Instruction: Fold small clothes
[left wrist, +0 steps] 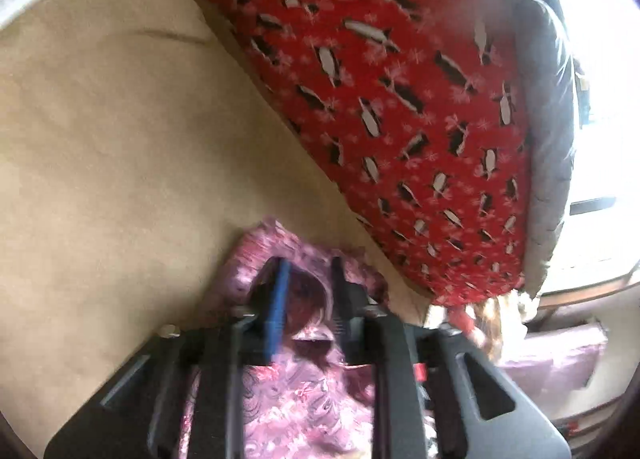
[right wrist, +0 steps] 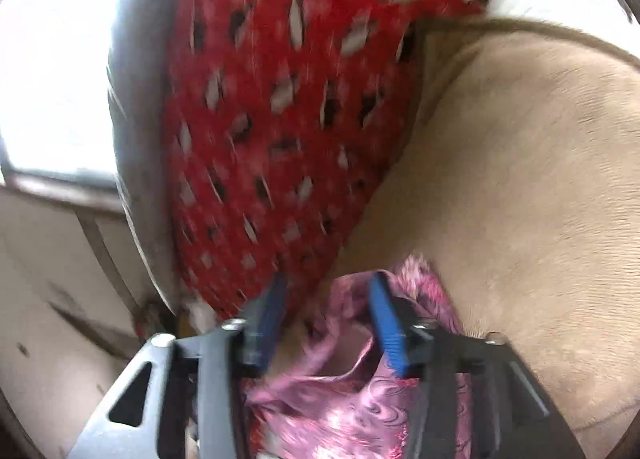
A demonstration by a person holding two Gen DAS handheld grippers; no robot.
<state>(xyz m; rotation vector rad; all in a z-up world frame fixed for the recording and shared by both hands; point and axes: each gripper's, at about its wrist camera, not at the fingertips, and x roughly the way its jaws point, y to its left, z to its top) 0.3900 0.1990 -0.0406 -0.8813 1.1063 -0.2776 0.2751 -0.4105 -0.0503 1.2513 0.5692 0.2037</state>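
You are holding the pink garment (left wrist: 304,399) beside the red cushion (left wrist: 392,99), light, limp and slippery, bunched between both part-open hand-held grippers, left (left wrist: 309,283) and right (right wrist: 328,299); pinching its edges looks safest.

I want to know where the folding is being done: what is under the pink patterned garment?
The pink garment lies on a tan cushion, beside a red penguin-print pillow. Both grippers and the cloth cover what is directly beneath.
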